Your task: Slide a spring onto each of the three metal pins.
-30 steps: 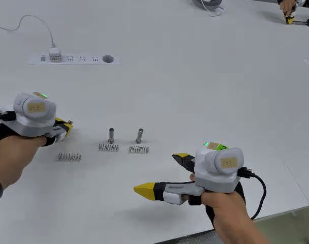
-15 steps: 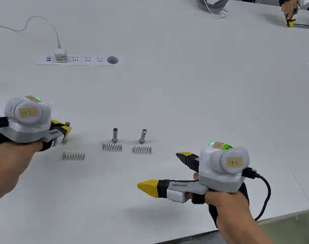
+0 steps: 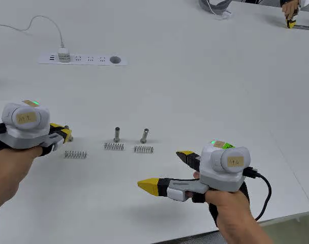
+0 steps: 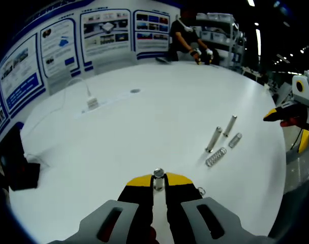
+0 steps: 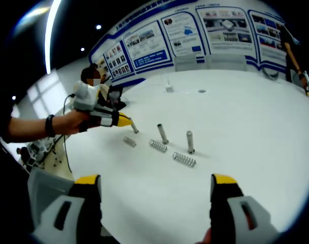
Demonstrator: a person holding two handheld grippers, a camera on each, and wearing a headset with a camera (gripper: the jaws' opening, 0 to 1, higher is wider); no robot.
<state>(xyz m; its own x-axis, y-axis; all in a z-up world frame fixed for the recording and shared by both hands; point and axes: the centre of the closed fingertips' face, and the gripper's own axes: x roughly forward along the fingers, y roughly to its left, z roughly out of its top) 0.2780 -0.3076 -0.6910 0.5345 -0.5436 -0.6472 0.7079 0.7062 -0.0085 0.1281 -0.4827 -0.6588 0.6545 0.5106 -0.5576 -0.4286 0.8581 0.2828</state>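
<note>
1. Right gripper (image 3: 163,170), nearest, at 5 o'clock in the head view. Its jaws are spread wide and hold nothing, with the yellow tips pointing toward 9 o'clock.
2. Left gripper (image 4: 158,182), at 9 o'clock in the head view. Its jaws are pressed onto a held pin (image 4: 158,175), pinched at the yellow tips. Cannot tell whether that pin touches the table (image 3: 205,101).
3. Three springs lie flat in a row at centre, apart from each other. The left spring (image 3: 75,154) is just at 5 o'clock of the left gripper's tips, then the middle spring (image 3: 114,146) and the right spring (image 3: 143,149).
4. Just behind, at 12 o'clock of the middle spring, stands the upright pin (image 3: 117,134). At 12 o'clock of the right spring stands the leaning pin (image 3: 144,135), tilted slightly. The springs lie beside these pins, not on them.
5. Far off at 11 o'clock is the power strip (image 3: 83,59), with a white plug (image 3: 63,53) in it and a cable (image 3: 32,19) trailing away.
6. Farthest, at 1 o'clock, another person's hand (image 3: 288,7) is at the table edge.
</note>
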